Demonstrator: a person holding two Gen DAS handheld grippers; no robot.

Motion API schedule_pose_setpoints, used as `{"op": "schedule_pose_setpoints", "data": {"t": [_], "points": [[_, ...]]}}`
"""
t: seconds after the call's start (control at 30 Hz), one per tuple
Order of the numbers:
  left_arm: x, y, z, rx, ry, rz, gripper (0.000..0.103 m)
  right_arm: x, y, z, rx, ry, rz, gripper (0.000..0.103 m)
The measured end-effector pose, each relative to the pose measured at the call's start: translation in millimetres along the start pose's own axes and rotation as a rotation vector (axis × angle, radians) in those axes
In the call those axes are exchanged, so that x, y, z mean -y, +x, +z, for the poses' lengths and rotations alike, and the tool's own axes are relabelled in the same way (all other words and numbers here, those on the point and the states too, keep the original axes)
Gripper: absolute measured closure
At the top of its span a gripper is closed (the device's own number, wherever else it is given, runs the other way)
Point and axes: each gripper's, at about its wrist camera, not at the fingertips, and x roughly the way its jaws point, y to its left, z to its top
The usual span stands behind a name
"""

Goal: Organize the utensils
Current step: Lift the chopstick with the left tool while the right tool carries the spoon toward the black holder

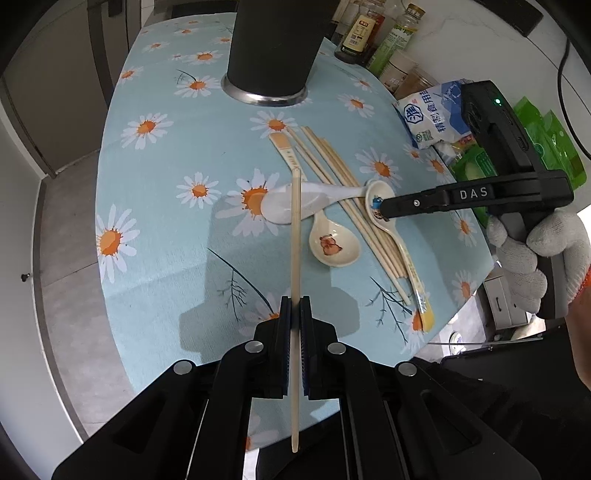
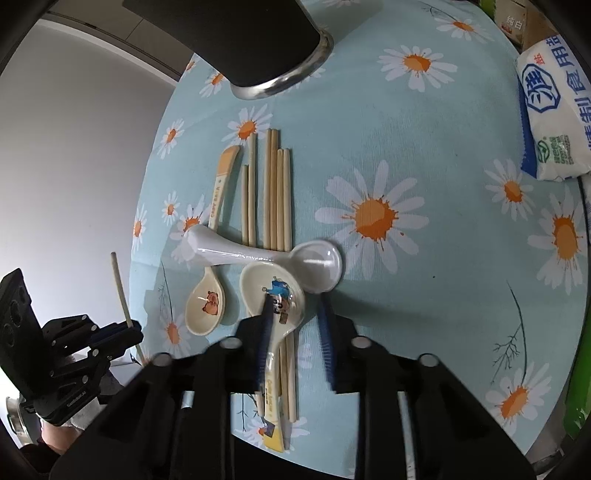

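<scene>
My left gripper (image 1: 294,308) is shut on a single wooden chopstick (image 1: 295,240) and holds it above the table; it also shows at the left of the right wrist view (image 2: 125,330). My right gripper (image 2: 295,306) is open, its left finger (image 2: 266,314) over the bowl of a cream spoon with a blue cartoon (image 2: 275,291); the gripper also shows in the left wrist view (image 1: 386,208). Several chopsticks (image 2: 275,192) lie side by side. A white spoon (image 2: 258,254) lies across them. A cream capybara spoon (image 2: 205,302) lies to their left.
A black cylinder holder with a metal base (image 1: 271,44) stands at the table's far side. A salt bag (image 2: 554,110), bottles (image 1: 364,33) and green packets (image 1: 546,147) crowd the right edge. The daisy tablecloth (image 2: 424,314) covers the table.
</scene>
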Motion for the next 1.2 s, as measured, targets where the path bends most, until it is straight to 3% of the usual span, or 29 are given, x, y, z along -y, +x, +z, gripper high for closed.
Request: {"op": "schedule_pose_setpoints", "data": {"t": [0.07, 0.23, 0.67, 1.0, 1.2], "points": [[-2.7, 1.9, 1.6, -0.004, 0.005, -0.008, 0.099, 1.6, 3.0, 1.7, -0.005, 0.029, 0.012, 0.092], [-2.3, 6.0, 8.5, -0.007, 0.035, -0.025, 0.099, 1.8, 1.8, 0.4, 0.005, 0.053, 0.042, 0.098], [-9.0, -5.0, 22.0, 0.048, 0.052, -0.08, 0.099, -18.3, -45.7, -13.8, 0.121, -0.002, -0.004, 0.098], [-8.3, -25.8, 41.7, 0.18, 0.023, -0.121, 0.099, -45.9, -106.0, -13.5, 0.344, -0.051, -0.002, 0.098], [-10.5, -50.1, 58.2, 0.329, -0.044, -0.116, 0.099, -59.1, -138.0, -1.1, 0.455, -0.112, 0.033, 0.098]]}}
